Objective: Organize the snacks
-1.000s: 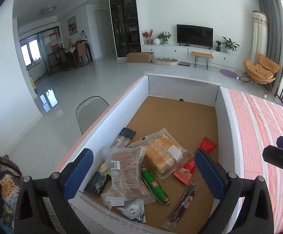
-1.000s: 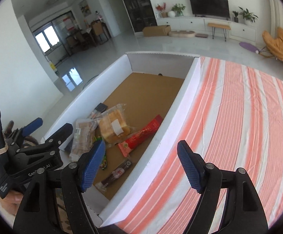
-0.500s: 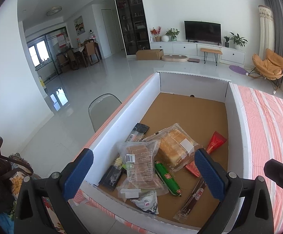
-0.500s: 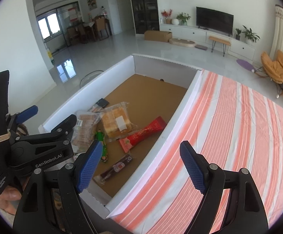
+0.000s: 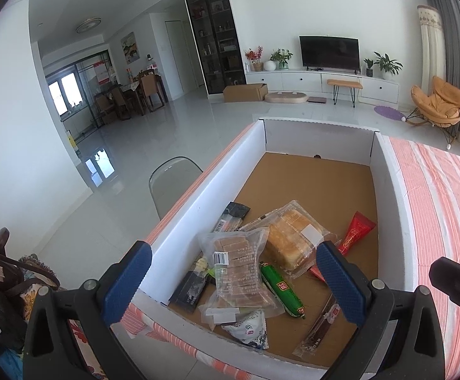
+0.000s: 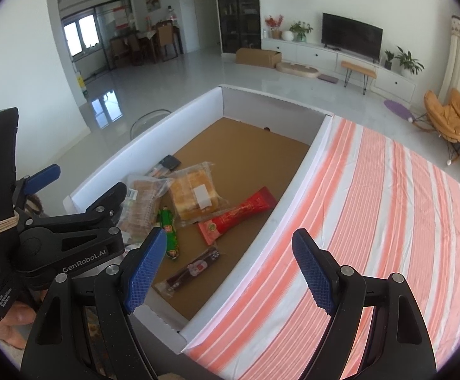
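Note:
A white-walled cardboard box holds several snacks at its near end: a clear bag of biscuits, a bread loaf in clear wrap, a green sausage, a red packet, a dark stick, a black bar and a white pouch. My left gripper is open and empty above the box's near end. My right gripper is open and empty over the box's right wall.
The box lies on a table with a red-and-white striped cloth. A grey chair stands left of the table. The left gripper's body shows in the right wrist view.
Both grippers have pulled back and risen, so the box and snacks look smaller and farther. The snacks have not moved. Both stay open.

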{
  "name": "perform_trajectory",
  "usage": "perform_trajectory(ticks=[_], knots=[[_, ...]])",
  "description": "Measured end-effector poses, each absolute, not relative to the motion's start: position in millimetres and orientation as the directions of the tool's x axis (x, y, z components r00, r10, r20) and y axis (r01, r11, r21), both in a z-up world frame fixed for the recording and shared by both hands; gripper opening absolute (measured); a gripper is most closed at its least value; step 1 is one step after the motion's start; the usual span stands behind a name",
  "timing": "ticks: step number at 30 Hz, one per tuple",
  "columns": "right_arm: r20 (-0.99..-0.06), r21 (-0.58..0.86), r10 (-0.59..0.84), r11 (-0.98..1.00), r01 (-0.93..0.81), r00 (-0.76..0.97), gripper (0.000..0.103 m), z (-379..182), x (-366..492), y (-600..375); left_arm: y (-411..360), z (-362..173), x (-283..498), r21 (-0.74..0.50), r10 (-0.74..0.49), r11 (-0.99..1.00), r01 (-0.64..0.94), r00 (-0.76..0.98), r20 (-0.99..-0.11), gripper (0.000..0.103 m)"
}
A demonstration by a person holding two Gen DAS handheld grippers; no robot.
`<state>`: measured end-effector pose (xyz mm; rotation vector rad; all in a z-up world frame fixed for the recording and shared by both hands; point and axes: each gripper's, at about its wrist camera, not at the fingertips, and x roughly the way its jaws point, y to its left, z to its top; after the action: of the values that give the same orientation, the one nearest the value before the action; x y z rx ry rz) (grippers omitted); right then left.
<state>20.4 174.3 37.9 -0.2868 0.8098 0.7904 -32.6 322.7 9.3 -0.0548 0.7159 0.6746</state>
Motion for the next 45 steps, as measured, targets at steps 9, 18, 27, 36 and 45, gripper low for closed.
perform_trajectory(ticks=[9,18,27,36,45], knots=[[-0.748,0.055,0.514,0.678,-0.733,0.419,0.084,34,19,182,325,8,-32,0.21,0.577,0.776,-0.595,0.533,-0.619,0.102],[-0.753,0.05,0.51,0.674,-0.737,0.416,0.084,35,16,187,334,6,-36,0.174,0.544,0.783,-0.597,0.523,-0.656,0.103],[-0.754,0.037,0.505,0.671,-0.74,0.42,0.084,34,14,191,331,10,-40,0.178,0.541,0.788,-0.589,0.525,-0.657,0.103],[-0.746,0.007,0.495,0.674,-0.738,0.446,0.084,39,12,193,332,13,-41,0.161,0.525,0.793,-0.588,0.524,-0.671,0.103],[-0.754,0.002,0.489,0.67,-0.743,0.438,0.084,36,12,196,331,11,-43,0.181,0.54,0.784,-0.594,0.509,-0.67,0.103]])
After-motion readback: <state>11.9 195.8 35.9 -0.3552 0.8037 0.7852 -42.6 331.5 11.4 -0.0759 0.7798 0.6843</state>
